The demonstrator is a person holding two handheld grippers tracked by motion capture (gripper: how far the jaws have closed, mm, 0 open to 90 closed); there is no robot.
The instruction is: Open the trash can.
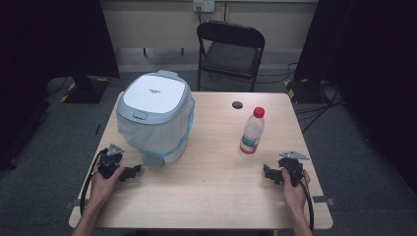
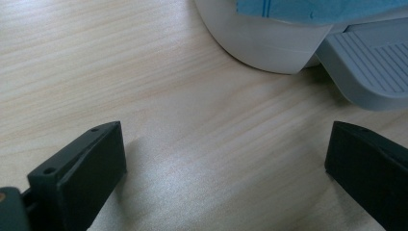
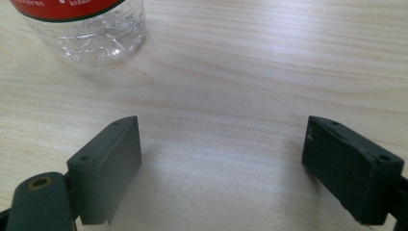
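Table point(image 1: 211, 196): a big wood top. Everything sits on it, so both hands can reach.
Bin point(image 1: 155, 115): white and grey, with a flat lid. It stands on the left half of the table. A clear bag with a blue edge hangs out under the lid, so the bag lines the inside. Its lid is down.
Pedal point(image 2: 370, 67): a grey ribbed step at the bottom of the bin, on the side that faces the person. I think it is there to pop the lid up.
Bottle point(image 1: 252, 132): clear, red cap, red label. It stands up straight, well to the right of the bin and apart from it. It looks empty or nearly so, maybe ready to go in the bin.
Left gripper point(image 1: 132, 172): rests on the table just in front of the bin, near the pedal. Its jaws are spread wide with only bare wood between them.
Right gripper point(image 1: 269, 173): far right of the bin, just in front of the bottle. Jaws spread wide too, holding nothing and not touching the bottle.
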